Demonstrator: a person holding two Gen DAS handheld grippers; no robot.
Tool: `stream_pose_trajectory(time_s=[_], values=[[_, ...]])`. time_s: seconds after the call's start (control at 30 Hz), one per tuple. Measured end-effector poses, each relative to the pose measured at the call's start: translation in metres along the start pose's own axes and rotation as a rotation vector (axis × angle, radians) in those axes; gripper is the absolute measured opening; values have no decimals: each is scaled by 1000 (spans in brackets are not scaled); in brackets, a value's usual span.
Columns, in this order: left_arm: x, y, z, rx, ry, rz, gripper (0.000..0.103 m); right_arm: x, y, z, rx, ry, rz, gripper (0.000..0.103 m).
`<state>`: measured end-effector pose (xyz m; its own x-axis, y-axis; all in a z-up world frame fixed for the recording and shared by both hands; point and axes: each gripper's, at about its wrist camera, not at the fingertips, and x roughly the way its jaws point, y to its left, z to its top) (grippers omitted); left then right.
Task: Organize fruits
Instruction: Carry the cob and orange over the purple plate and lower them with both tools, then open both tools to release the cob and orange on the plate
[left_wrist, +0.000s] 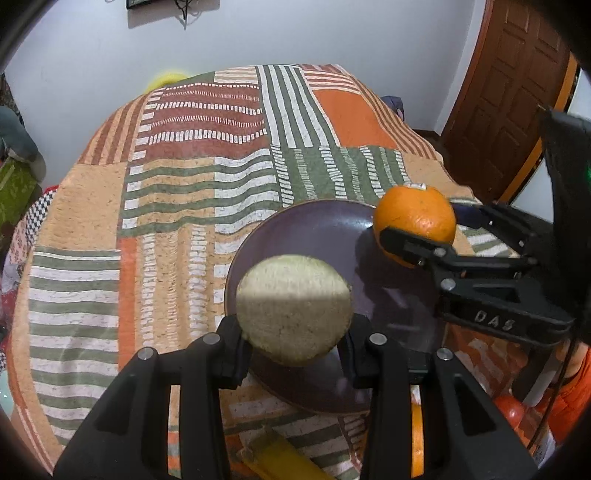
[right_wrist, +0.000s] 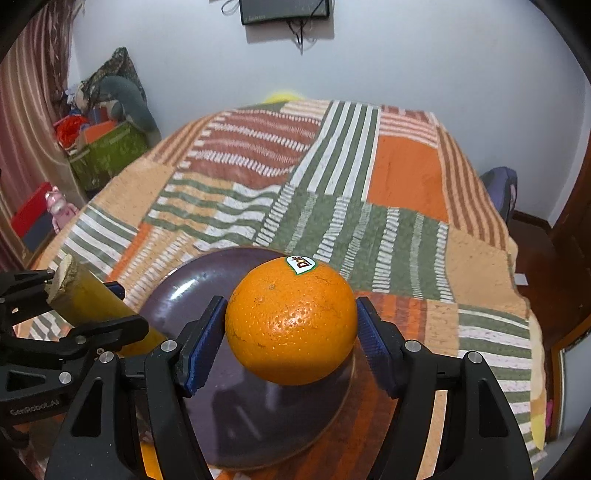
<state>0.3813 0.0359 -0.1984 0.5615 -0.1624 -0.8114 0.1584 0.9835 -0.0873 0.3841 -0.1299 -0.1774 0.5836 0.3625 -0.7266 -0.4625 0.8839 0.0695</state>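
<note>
White walls and a striped patchwork bedspread (right_wrist: 406, 177) are seen, wide open beyond the dark plate (left_wrist: 306, 225) set near its front edge. Over the plate's right rim the orange (right_wrist: 291, 321), stickered "Dole", is clamped by the right gripper (right_wrist: 291, 343); "DAS" is read on its arm. A yellow cut-ended fruit (left_wrist: 293, 308) is gripped above the plate by the left gripper (left_wrist: 295, 350).

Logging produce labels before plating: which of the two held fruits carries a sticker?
The round orange in the right gripper has a white sticker on top. The yellow-green cylindrical stalk piece in the left gripper shows only a pale cut end, no sticker.
</note>
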Motion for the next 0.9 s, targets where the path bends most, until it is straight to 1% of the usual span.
stream_pose_trajectory(time_s=[0.1,0.33,0.47,0.6,0.7,0.77,0.8,0.83,0.9], values=[[4,1,5,-2,1,-4,39,9,-1,1,-13,22,-2,66],[15,-7,16,26,3,18,40,27,-4,-2,-19,87,9,67],[18,-8,16,18,12,16,43,28,-2,-3,-39,92,1,67],[13,-6,13,14,10,22,43,30,1,-3,-61,125,-16,67],[4,-2,9,0,0,24,43,27,2,-4,-66,120,-20,67],[-4,0,6,-8,-9,27,43,21,3,-4,-64,100,-23,68],[-7,1,5,-8,-12,30,43,15,3,-3,-61,84,-29,73],[-12,1,4,-7,-17,35,43,9,3,-2,-54,66,-35,81],[-22,2,0,-7,-29,50,44,-3,2,0,-37,33,-26,86]])
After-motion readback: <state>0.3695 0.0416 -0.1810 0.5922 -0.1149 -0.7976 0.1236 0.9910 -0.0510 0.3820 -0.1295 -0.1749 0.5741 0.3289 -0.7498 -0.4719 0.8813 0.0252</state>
